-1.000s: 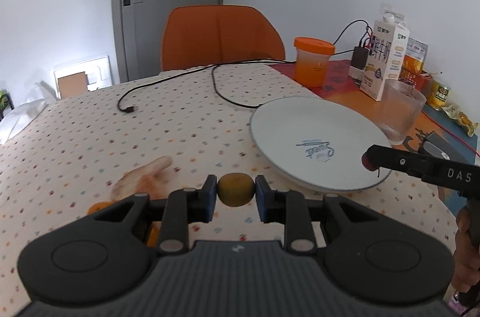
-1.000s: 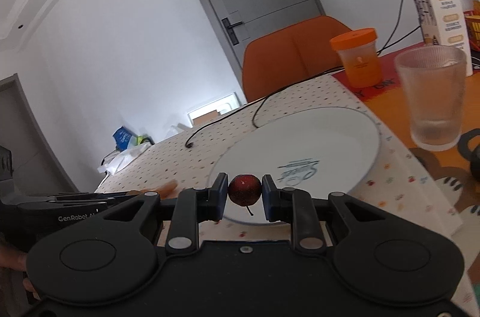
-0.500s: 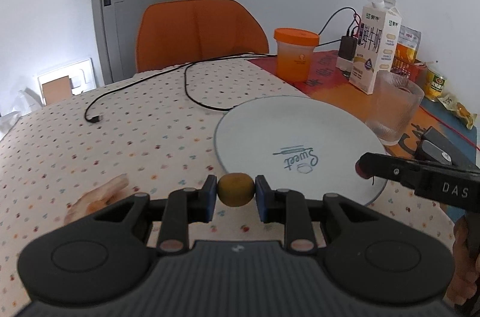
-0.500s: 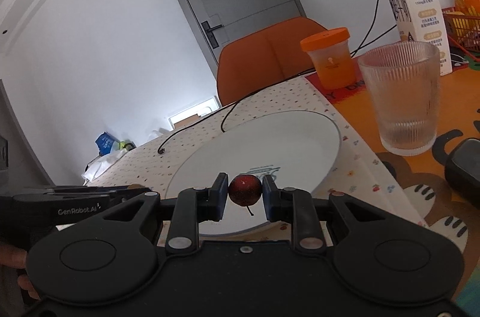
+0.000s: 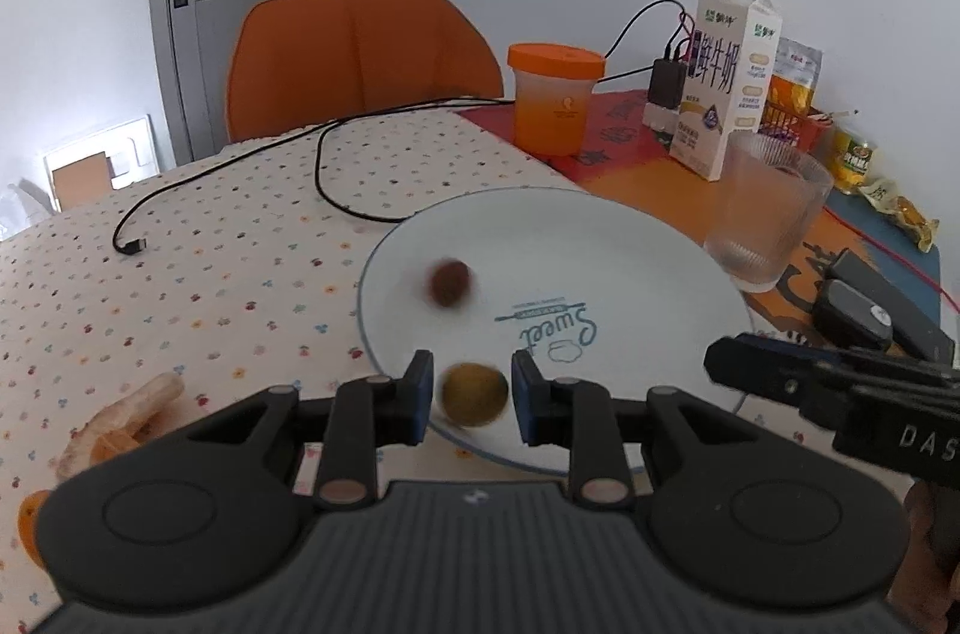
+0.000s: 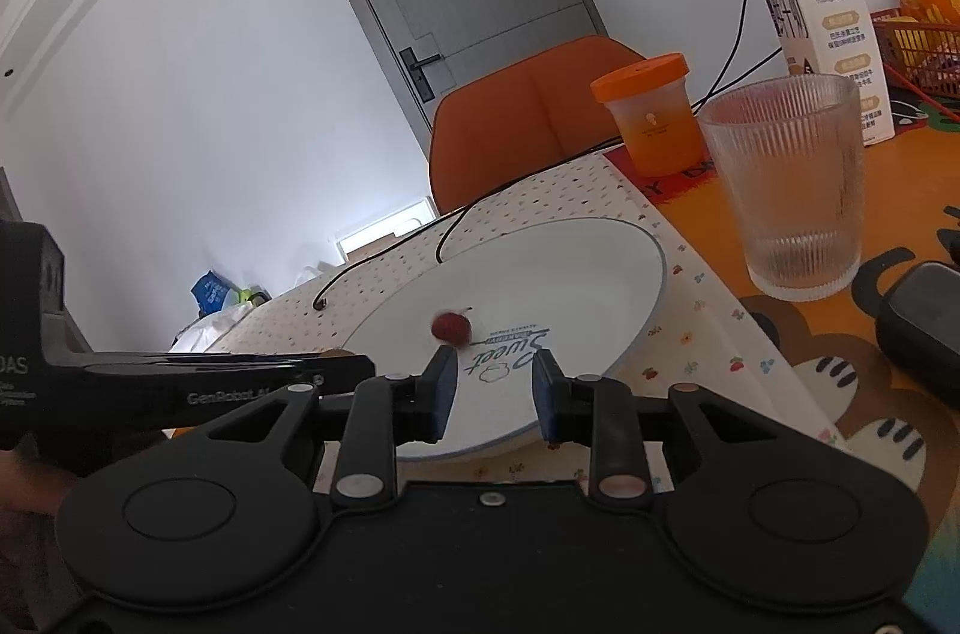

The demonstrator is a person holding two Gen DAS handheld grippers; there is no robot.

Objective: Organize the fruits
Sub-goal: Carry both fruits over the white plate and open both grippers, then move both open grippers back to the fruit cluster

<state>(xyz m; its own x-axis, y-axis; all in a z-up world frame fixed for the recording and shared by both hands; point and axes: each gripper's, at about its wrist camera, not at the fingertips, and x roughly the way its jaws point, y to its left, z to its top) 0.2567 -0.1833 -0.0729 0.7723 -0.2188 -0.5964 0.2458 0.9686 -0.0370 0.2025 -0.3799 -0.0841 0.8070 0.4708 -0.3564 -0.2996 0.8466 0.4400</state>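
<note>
Glossy round plate, blurred red fruit (small), ribbed glass

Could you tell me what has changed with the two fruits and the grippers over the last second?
The right gripper has let go of the red fruit, which now lies blurred on the plate; its jaws are opening, empty. The left gripper carried the brown fruit over the plate's near rim and is opening, pads clear of it. The glass, orange cup and milk carton stayed put.
</note>
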